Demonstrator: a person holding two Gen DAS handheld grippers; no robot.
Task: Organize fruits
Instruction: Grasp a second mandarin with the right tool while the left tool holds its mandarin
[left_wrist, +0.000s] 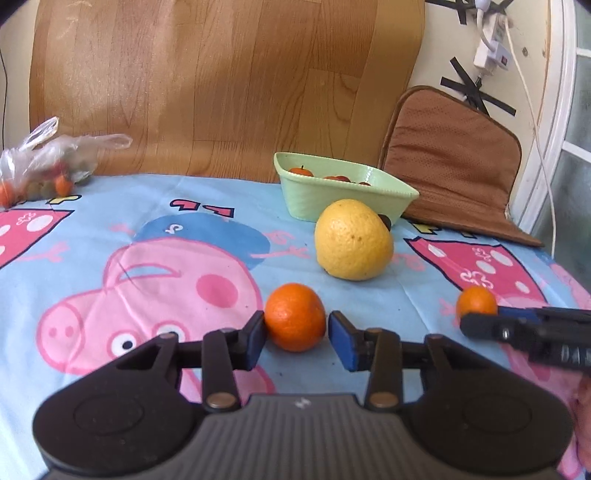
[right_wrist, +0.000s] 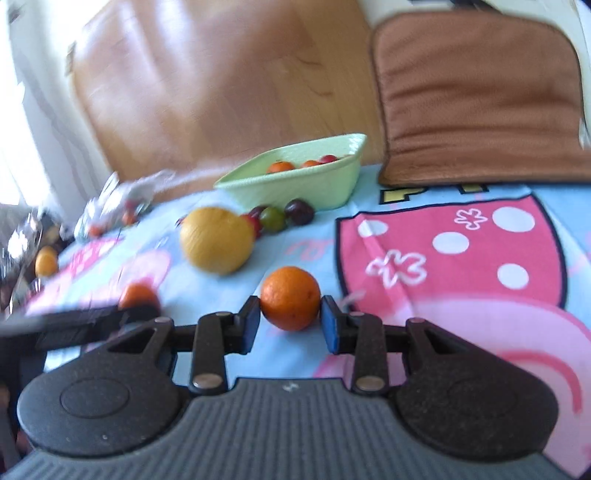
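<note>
Orange small mandarin (right_wrist: 290, 297) (round) tight in right gripper (right_wrist: 289, 319); big mandarin (left_wrist: 295, 316) loose within left gripper (left_wrist: 297, 330).

Both handheld tools look alike. The left gripper (left_wrist: 296, 334) and the right gripper (right_wrist: 290, 319) each have a ribbed grey body, two rounded black speckled housings, black linkage bars with brass-coloured rivets, and blue-padded fingers (left_wrist: 343, 341).

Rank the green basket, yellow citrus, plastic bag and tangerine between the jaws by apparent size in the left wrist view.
1. green basket
2. plastic bag, near the basket's size; unsure
3. yellow citrus
4. tangerine, smallest though nearest the camera
</note>
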